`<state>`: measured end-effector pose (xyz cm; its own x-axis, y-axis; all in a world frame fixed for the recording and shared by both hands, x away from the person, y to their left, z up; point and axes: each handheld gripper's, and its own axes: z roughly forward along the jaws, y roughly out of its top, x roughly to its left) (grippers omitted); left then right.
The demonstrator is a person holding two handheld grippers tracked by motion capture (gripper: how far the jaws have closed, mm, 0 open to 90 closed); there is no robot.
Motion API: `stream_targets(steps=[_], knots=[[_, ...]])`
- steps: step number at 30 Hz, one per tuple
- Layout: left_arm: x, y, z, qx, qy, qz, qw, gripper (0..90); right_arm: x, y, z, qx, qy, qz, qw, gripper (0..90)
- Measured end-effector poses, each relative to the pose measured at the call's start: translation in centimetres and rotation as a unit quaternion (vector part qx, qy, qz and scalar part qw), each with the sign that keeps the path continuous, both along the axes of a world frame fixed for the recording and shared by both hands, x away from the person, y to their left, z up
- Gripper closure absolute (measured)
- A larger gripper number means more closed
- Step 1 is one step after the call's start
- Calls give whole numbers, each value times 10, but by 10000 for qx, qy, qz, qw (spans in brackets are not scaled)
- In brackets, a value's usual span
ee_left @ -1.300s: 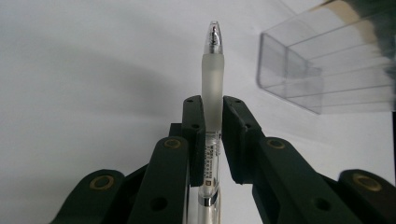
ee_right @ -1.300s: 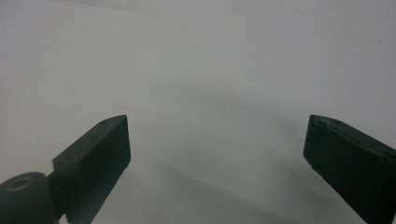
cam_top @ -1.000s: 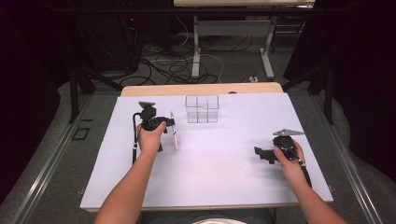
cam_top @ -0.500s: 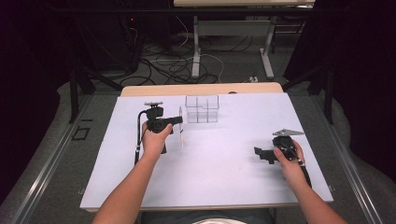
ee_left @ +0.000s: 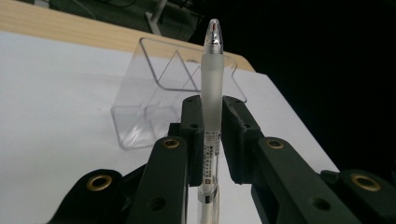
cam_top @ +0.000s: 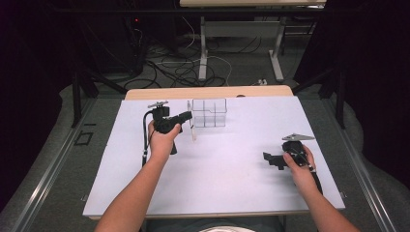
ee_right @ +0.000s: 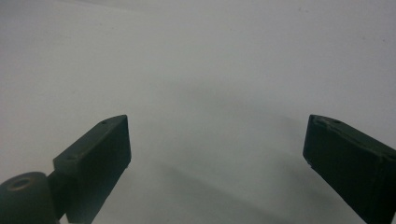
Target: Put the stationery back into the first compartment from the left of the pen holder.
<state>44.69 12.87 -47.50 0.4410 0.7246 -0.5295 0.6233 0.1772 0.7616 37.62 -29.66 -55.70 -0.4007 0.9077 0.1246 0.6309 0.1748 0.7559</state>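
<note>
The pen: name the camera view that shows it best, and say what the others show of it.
The left gripper view shows the pen best: close up, upright, clamped between the left gripper jaws, before the clear organizer. In the high view it is a thin pale sliver. The right gripper view faces bare white table.

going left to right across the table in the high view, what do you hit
left tongs shut on a pen → clear divided organizer → open right tongs, resting on the white table

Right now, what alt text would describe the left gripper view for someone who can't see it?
The left gripper clamps an upright frosted white pen between two black jaws. Behind it a clear plastic divided organizer stands on the white table.
</note>
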Motion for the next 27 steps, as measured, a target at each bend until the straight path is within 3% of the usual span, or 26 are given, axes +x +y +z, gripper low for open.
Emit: stream_targets(steps=[3,4,10,14,18,23,27], knots=[[-2,-4,4,-80,-152,-59,9998,797,0,0,0,12,13,-16,10000,73],[-3,-4,6,-97,-131,-209,9996,797,0,0,0,13,14,-14,10000,73],[-13,-15,11,-223,-322,-500,9980,798,0,1,2,134,52,37,9999,75],[-20,-21,11,-276,-391,-702,9964,798,-2,7,14,293,119,94,9995,69],[-25,-22,10,-253,-425,-798,9956,798,-4,21,20,444,122,389,9982,0],[-32,-17,8,-244,-502,-856,9948,798,-7,40,27,411,31,726,9965,0],[-38,-9,7,-229,-532,-884,9944,798,-7,53,34,515,60,802,9954,0]])
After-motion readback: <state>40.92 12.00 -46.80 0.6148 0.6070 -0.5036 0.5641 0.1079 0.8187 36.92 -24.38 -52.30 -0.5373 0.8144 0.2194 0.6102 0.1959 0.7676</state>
